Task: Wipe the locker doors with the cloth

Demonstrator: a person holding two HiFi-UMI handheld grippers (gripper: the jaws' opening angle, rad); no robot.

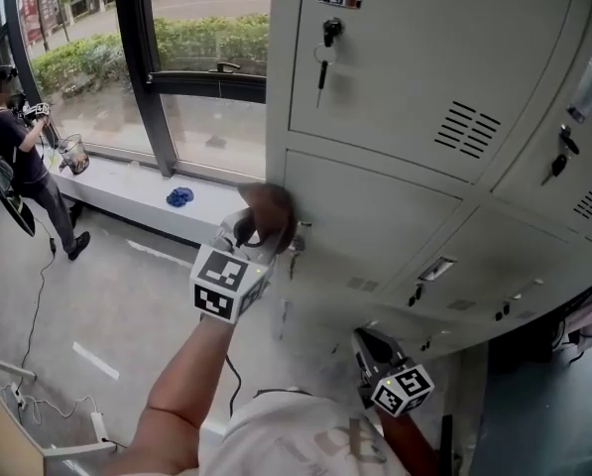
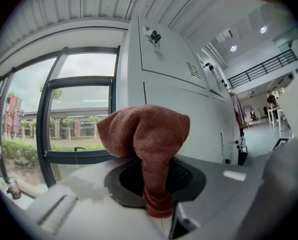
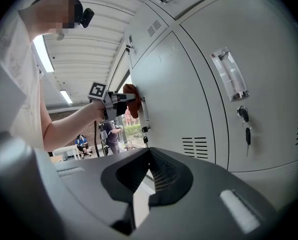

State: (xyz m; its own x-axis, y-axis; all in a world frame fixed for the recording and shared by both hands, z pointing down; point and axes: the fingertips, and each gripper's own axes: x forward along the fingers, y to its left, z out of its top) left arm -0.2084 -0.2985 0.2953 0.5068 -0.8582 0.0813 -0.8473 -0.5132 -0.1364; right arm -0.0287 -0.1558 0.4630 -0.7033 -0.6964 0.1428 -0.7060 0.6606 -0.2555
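Note:
A rust-brown cloth [image 1: 272, 209] is bunched in my left gripper [image 1: 259, 230], which is shut on it and holds it against the left edge of a grey locker door [image 1: 375, 228] near that door's handle. In the left gripper view the cloth [image 2: 148, 139] droops over the shut jaws, with the lockers [image 2: 173, 89] just behind. From the right gripper view the cloth [image 3: 131, 98] shows pressed by the door's handle. My right gripper [image 1: 368, 343] hangs lower, in front of the bottom lockers, shut [image 3: 148, 158] with nothing in it.
Keys hang in the upper door's lock [image 1: 326, 46]. Left of the lockers are a big window and a low sill [image 1: 127, 191] with a blue thing [image 1: 179, 196] on it. A person [image 1: 16, 152] stands at far left. A cable [image 1: 38, 296] runs along the floor.

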